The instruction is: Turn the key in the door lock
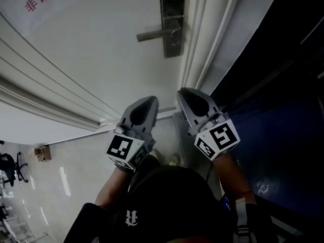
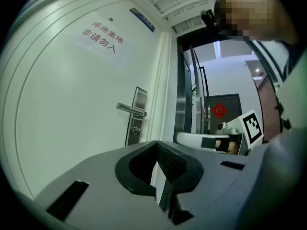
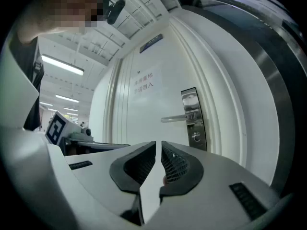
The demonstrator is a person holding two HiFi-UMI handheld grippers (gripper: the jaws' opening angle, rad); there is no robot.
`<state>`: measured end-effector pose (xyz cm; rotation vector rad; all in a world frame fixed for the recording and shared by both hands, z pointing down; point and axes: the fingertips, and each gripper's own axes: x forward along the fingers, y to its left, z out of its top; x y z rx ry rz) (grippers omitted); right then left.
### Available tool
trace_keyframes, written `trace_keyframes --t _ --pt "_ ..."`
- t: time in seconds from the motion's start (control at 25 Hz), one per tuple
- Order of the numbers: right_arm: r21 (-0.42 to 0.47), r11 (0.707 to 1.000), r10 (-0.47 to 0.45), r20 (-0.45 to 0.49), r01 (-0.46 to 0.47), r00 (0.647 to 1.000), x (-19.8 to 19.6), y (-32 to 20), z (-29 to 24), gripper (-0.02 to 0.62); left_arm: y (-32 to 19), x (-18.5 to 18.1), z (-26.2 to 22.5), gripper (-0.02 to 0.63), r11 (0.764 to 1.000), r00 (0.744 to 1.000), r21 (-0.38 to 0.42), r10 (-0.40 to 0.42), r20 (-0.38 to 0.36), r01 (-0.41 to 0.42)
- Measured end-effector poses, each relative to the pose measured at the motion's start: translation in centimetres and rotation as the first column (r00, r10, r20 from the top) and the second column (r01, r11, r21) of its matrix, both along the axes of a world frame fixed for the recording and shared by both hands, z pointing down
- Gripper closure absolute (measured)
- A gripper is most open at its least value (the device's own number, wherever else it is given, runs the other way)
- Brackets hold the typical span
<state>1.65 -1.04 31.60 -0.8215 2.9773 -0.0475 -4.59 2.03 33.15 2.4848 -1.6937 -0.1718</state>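
Ahead of me, on the white door (image 1: 91, 59), the lock plate (image 1: 172, 19) stands near the door's right edge, with the handle (image 1: 154, 34) sticking out to the left. Just under the handle the key (image 3: 195, 136) sits in the lock. It is small from where I am, and I cannot make out how it is turned. Higher up and to the left, a paper sign (image 2: 103, 37) with red characters is stuck on the door.

My left claw (image 2: 156, 146) is clenched, its textured pads meeting at the tips with nothing between them. My right claw (image 3: 158, 145) is clenched too, with only a sliver of a gap between the pads and nothing in it. Both point level at the door, side by side and near each other, the right one closer to the door frame (image 1: 197, 44). Neither touches the door, the handle or the key, and both are well apart from the lock. Right of the frame is a dark panel (image 1: 273, 85).
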Motion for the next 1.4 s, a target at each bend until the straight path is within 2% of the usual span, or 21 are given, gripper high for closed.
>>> trace_keyframes --t 0.32,0.44,0.52,0.6,0.68,0.8,0.88,1.0,1.12,1.24,1.32,1.4 --pt "0.102 0.989 0.119 -0.101 -0.109 0.988 -2.3 -4.7 0.4 0.577 -4.1 -2.7 -0.1 0.600 1.000 1.000 -0.001 0.006 0.009 -0.006" --pt "0.172 0.970 0.201 -0.160 -0.173 0.966 -3.0 -7.2 0.5 0.575 -6.1 -3.7 -0.3 0.600 0.999 0.999 0.012 0.039 0.005 -0.039" --pt "0.239 0.949 0.260 -0.213 -0.208 0.942 -3.5 -8.9 0.5 0.552 -7.4 -4.2 -0.4 0.600 0.997 0.998 0.024 0.069 0.007 -0.069" --pt "0.323 0.918 0.328 -0.296 -0.230 0.897 -3.9 -10.4 0.8 0.516 -8.6 -4.6 -0.3 0.600 0.995 0.995 0.020 0.103 0.002 -0.103" --pt "0.412 0.878 0.408 -0.376 -0.244 0.832 -4.1 -11.7 1.1 0.505 -9.7 -4.8 -0.1 0.600 0.991 0.991 0.007 0.137 -0.005 -0.137" --pt "0.581 0.781 0.536 -0.437 -0.229 0.723 -4.6 -13.5 1.0 0.497 -11.2 -5.2 0.1 0.600 0.984 0.984 0.001 0.179 -0.008 -0.179" --pt "0.680 0.711 0.602 -0.461 -0.175 0.652 -5.3 -14.4 1.0 0.495 -11.9 -5.2 0.2 0.600 0.980 0.980 -0.004 0.200 -0.011 -0.200" --pt "0.768 0.635 0.659 -0.480 -0.087 0.579 -6.0 -15.3 1.5 0.494 -12.6 -5.0 0.3 0.600 0.978 0.978 -0.010 0.210 -0.015 -0.210" --pt "0.815 0.578 0.703 -0.466 -0.049 0.538 -6.2 -16.2 1.7 0.495 -13.1 -4.9 0.3 0.600 0.979 0.980 -0.014 0.201 -0.009 -0.201" --pt "0.844 0.535 0.728 -0.435 -0.042 0.529 -6.4 -16.8 1.6 0.495 -13.6 -4.7 0.1 0.600 0.983 0.983 -0.006 0.183 -0.004 -0.184" --pt "0.848 0.528 0.730 -0.422 -0.052 0.538 -6.4 -17.0 1.4 0.497 -13.7 -4.4 0.1 0.600 0.985 0.985 -0.004 0.172 0.002 -0.172" --pt "0.832 0.551 0.713 -0.427 -0.069 0.556 -6.4 -17.1 1.5 0.531 -13.9 -4.3 -0.1 0.600 0.987 0.987 -0.003 0.161 0.007 -0.161"
